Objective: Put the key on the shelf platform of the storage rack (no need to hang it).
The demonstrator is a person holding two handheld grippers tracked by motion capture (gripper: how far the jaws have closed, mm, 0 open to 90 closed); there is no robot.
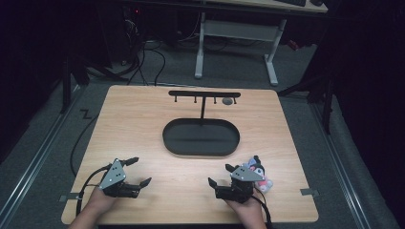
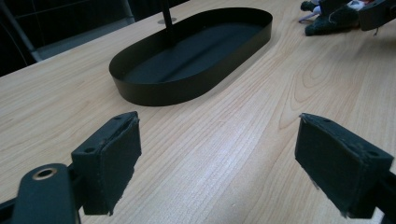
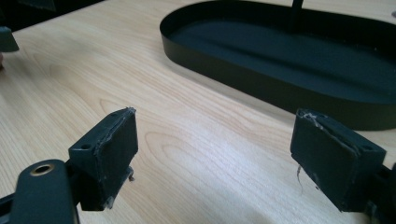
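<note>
Inspector: High view finding: the plush toy (image 1: 258, 172) lies on the table (image 1: 143, 124), just right of the right gripper (image 1: 221, 174) and well short of the oval tray (image 1: 200, 137). Nothing hangs on the hook rack (image 1: 204, 94) rising from the tray, and the tray is empty. I judge the work not yet begun.

Clerk: Jaw states?

Inspector: Right gripper: jaws spread wide, nothing between them, pointing away from the toy toward the left gripper (image 1: 142, 171). Left gripper: jaws likewise spread and empty, resting near of the tray and to its left.

Clerk: What is left?

Inspector: Everything (as I judge it): turn to the toy, pinch it, carry it to the tray or rack.

Clerk: Room to move?

Inspector: Bare wood lies between the tray and both grippers. The toy sits between the tray and the table's near-right edge, nearer that edge, so a clumsy nudge could push it off.
</note>
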